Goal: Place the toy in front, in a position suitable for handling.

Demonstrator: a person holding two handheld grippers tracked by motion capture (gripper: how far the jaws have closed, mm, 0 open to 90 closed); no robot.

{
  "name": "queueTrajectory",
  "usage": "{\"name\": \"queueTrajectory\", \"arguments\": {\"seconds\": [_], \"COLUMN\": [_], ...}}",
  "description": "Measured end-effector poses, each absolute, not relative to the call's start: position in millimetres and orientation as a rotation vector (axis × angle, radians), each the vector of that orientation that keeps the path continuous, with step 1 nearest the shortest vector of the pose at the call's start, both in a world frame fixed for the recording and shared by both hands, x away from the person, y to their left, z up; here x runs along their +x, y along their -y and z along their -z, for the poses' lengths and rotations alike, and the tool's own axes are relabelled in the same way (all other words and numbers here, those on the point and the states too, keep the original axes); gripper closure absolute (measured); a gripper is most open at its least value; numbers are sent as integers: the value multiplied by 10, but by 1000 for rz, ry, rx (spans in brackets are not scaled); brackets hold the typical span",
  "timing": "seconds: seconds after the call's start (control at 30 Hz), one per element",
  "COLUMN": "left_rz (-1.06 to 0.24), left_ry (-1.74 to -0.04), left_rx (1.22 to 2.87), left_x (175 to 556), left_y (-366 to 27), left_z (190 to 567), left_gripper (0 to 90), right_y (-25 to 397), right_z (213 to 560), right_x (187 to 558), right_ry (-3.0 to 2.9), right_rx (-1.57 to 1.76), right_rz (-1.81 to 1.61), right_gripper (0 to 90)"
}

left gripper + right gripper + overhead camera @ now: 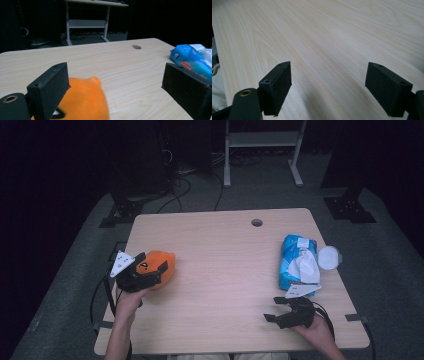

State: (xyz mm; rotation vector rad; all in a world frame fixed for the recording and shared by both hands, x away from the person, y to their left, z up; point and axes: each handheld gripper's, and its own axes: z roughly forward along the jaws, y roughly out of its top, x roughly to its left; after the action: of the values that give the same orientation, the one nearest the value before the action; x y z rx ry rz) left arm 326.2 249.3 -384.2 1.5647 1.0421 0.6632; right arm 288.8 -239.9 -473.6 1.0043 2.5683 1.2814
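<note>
Left gripper (150, 270): jaws spread, orange toy (162, 266) between them, untouched. Right gripper (278, 311): spread wide, wipes pack (295, 262) just beyond.

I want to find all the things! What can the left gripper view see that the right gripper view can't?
The left gripper view has the soft orange rounded toy beside that gripper's left finger, the blue plastic pack of white tissues at the far right, a small round hole in the tabletop, and a white metal frame on the floor beyond. The right gripper view has a bit of white cloth at the table's edge. Both show the pale wooden table and two black fingers spread wide.
</note>
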Motion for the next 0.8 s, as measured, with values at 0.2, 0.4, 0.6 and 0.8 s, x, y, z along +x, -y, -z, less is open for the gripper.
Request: {"name": "queueTrajectory", "arguments": {"seconds": [0.2, 0.4, 0.6, 0.8], "left_rz": [-698, -711, -712, -705], "left_ry": [-1092, -1152, -1178, -1206], "left_rx": [1546, 1550, 1560, 1596], "left_x": [3302, 3364, 3401, 3449], "left_y": [-2621, -2735, -2762, -2772], "left_z": [3923, 4054, 4130, 4236], "left_gripper": [68, 68, 68, 69], "right_y": [2398, 2387, 2378, 2367], "right_z": [4734, 4725, 4718, 4709], "right_x": [2887, 2878, 2869, 2859], "right_ry": [-2566, -2569, -2569, -2570], "right_rx": [1000, 993, 984, 980], "right_rz": [-1284, -1287, -1288, -1291], "right_gripper": [199, 199, 200, 200]}}
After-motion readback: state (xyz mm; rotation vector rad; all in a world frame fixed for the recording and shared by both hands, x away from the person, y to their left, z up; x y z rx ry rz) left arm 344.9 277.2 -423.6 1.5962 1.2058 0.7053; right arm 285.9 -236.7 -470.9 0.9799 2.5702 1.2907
